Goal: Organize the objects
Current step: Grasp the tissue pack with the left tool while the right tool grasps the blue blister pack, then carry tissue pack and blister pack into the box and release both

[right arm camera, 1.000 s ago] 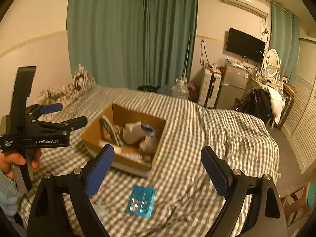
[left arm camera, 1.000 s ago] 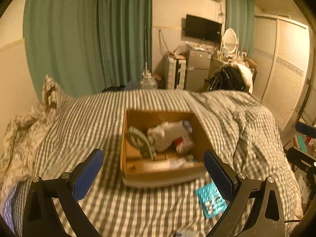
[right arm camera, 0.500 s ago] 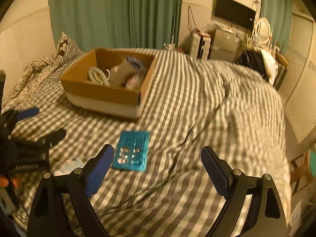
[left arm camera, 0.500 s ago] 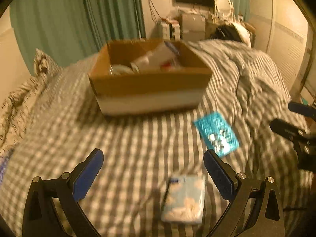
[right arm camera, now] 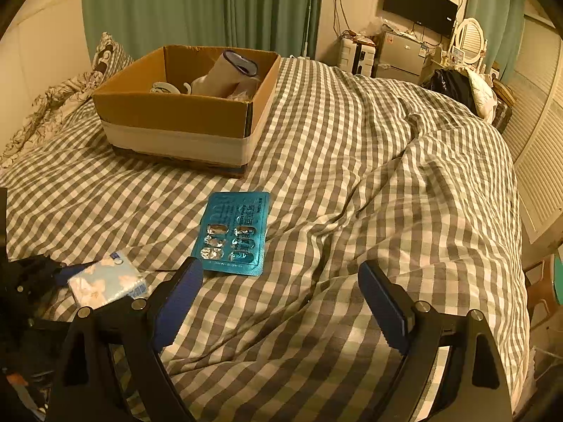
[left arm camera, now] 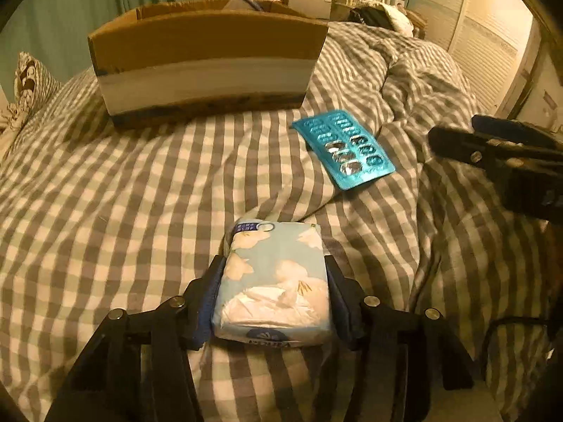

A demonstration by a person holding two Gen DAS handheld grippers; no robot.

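My left gripper (left arm camera: 274, 281) is shut on a light blue tissue pack (left arm camera: 274, 281), low on the checked bedspread; the pack also shows in the right wrist view (right arm camera: 107, 283). A teal blister pack of pills (left arm camera: 345, 149) lies on the bed to its right, also seen in the right wrist view (right arm camera: 234, 234). A cardboard box (right arm camera: 183, 112) holding several items stands further back, also seen in the left wrist view (left arm camera: 207, 59). My right gripper (right arm camera: 281, 295) is open and empty, just before the blister pack; it appears in the left wrist view (left arm camera: 499, 154).
The checked duvet (right arm camera: 404, 176) is rumpled into folds on the right. A patterned pillow (right arm camera: 70, 84) lies at the left. Green curtains, a fridge, a TV and wardrobe doors (right arm camera: 542, 133) stand beyond the bed.
Both grippers have dropped low toward the bed. My left gripper has closed on the tissue pack. My right gripper has come nearer the blister pack and stays open.
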